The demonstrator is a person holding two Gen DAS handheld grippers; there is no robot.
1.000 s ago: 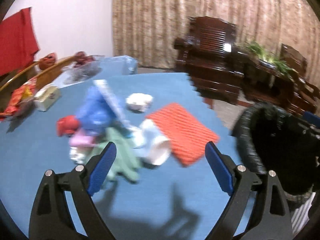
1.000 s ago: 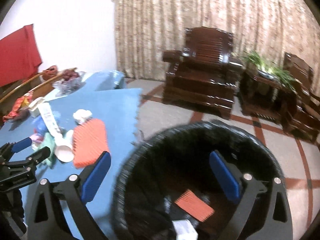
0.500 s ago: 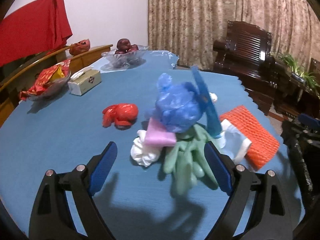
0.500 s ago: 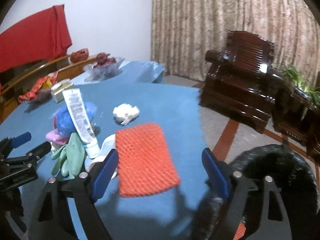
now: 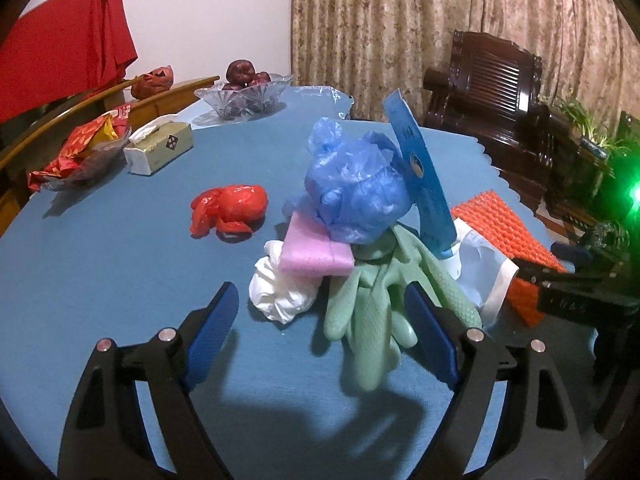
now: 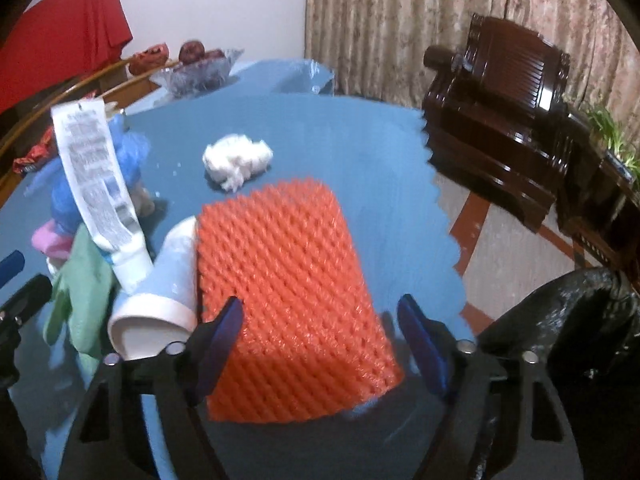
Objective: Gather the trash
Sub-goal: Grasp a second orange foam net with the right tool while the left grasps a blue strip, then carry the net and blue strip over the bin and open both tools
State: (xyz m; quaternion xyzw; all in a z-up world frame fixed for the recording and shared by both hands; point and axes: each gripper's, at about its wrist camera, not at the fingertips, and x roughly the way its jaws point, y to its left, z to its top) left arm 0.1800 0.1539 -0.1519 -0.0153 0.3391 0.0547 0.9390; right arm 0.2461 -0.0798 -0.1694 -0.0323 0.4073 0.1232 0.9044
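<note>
We hold both jaws spread, our right gripper [image 6: 320, 336] straddling the orange foam net [image 6: 288, 284] for pickup, our left gripper [image 5: 324, 332] facing the green rubber glove [image 5: 376, 312].

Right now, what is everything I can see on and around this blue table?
Table: one, blue cover.
Red plastic bag: one, crumpled, left of the pile.
Blue plastic bag: one, top of the pile.
Pink sponge: one, under the blue bag.
White plastic bag: one, pile's near edge.
Green rubber glove: at least one, front of the pile.
Tube: one, white and blue, leaning on the pile.
Paper cup: one, white, on its side.
Orange foam net: one, by the table edge.
White tissue wad: one, behind the net.
Tissue box: one, far left.
Glass fruit bowl: one, far side.
Trash bin: one, black-lined, right of the table.
Armchair: one, dark wood.
Left gripper: open.
Right gripper: open, over the net.
</note>
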